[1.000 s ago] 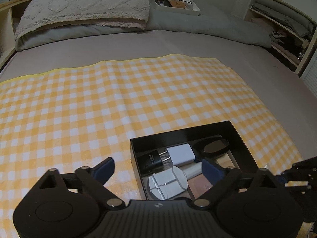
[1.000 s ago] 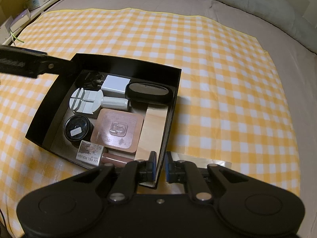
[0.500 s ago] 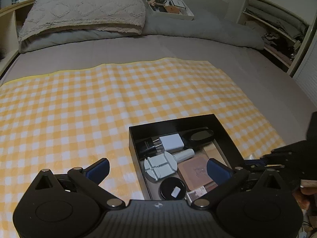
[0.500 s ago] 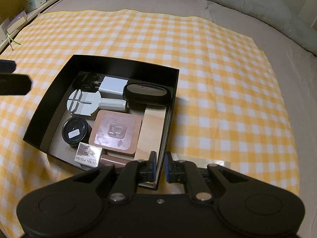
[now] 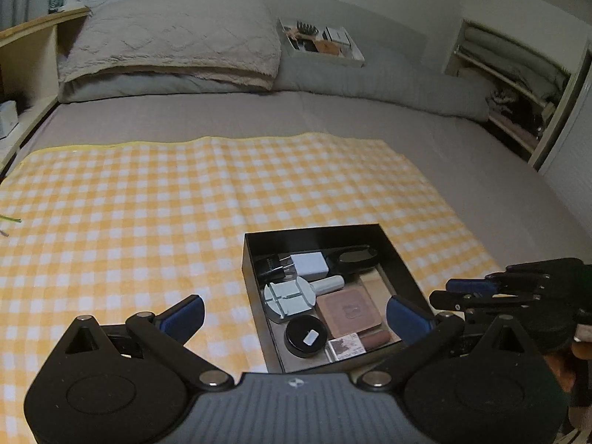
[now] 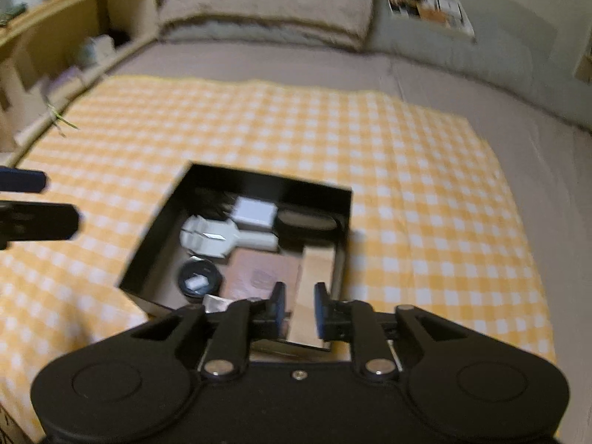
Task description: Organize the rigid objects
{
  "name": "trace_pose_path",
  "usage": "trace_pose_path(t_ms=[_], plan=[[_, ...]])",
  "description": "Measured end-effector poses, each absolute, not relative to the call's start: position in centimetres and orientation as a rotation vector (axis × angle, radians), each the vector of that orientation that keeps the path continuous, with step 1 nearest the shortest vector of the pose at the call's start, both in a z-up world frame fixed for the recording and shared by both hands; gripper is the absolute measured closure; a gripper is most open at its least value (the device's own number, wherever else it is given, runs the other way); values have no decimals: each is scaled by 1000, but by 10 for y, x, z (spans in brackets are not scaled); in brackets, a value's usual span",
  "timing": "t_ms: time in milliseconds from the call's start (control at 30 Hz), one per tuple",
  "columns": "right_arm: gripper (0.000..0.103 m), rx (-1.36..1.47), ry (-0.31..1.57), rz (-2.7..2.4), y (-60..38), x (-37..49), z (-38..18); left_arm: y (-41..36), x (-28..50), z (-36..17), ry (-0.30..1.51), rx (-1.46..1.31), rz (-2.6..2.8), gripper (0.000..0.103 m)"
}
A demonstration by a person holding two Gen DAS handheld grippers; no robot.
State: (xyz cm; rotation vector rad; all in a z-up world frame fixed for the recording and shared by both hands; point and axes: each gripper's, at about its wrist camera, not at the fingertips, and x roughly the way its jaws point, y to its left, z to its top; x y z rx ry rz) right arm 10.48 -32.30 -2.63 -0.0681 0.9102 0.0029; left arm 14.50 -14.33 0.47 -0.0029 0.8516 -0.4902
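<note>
One open black rectangular box (image 5: 401, 259) is seen on a yellow-and-white checked cloth (image 5: 148, 214) spread over a grey bed (image 5: 370, 118). Seven items can be counted inside it: one white charger cube (image 5: 310, 263), one black plug adapter (image 5: 270, 264), one black oval case (image 5: 355, 256), one pale round tool with a handle (image 5: 290, 298), one round black jar (image 5: 306, 336), one brown square pad (image 5: 349, 312) and one small nail-polish bottle (image 5: 357, 345). The left gripper (image 5: 294, 312) is held wide apart with nothing gripped. The right gripper (image 6: 299, 305) is narrow, its jaws opening, with nothing pressed between them.
</note>
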Motion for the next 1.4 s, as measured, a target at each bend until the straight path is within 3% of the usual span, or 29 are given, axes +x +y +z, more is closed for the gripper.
trace_pose_path(t_ms=[567, 900, 1400], plan=[[24, -81, 656, -28, -298, 15, 35, -116, 69, 32, 677, 18, -440, 0], [4, -36, 551, -81, -303, -21, 34, -110, 37, 35, 597, 75, -416, 0], [0, -55, 508, -94, -296, -34, 18, -112, 28, 27, 606, 111, -399, 0]])
